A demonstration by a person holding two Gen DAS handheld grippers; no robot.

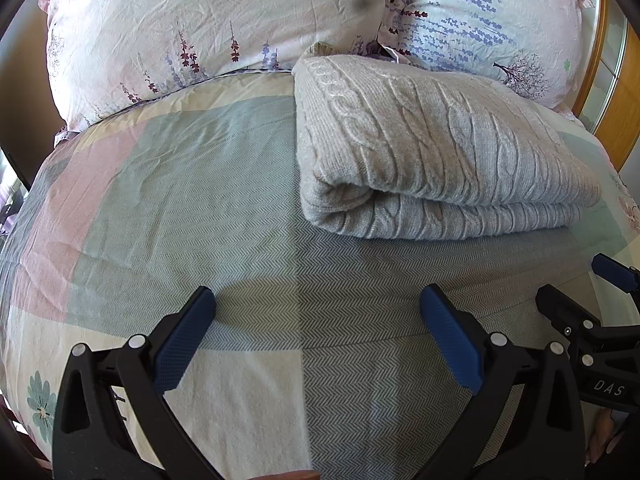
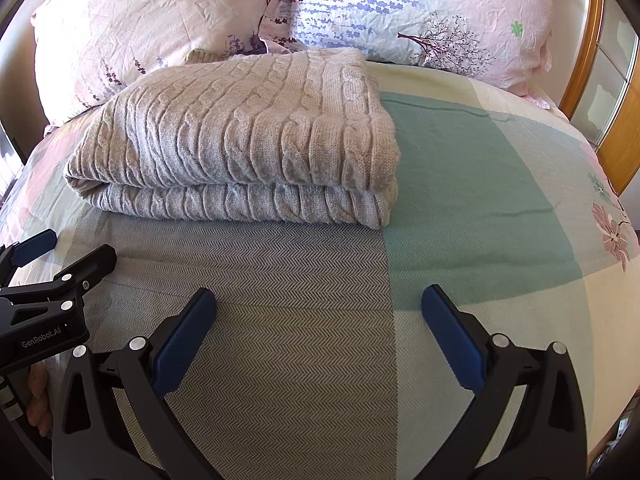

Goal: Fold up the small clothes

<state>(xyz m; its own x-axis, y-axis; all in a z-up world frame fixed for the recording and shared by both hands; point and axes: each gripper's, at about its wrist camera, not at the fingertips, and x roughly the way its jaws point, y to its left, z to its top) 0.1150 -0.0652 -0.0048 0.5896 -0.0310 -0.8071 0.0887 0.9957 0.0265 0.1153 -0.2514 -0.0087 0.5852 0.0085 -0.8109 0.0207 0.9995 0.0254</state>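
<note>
1. While both tools hovered low over the bed, the left gripper [image 1: 318,300] and right gripper [image 2: 319,300] stood spread wide, holding nothing.
2. The folded sweater [image 2: 240,136] lay ahead on the bedcover [image 2: 480,168], apart from both grippers, its far edge near the pillows [image 2: 440,12].
3. Any further fold probably called for pinching both near corners together and lifting evenly.
4. The sweater was thick, cable-knit, soft grey, with rounded fold edges; the bedcover was thin herringbone weave.

A grey cable-knit sweater [image 1: 432,148] is seen; the bedspread [image 1: 200,184] is patched in green, pink, cream and grey herringbone; pillows [image 2: 420,12] are pale pink, lavender-printed.
</note>
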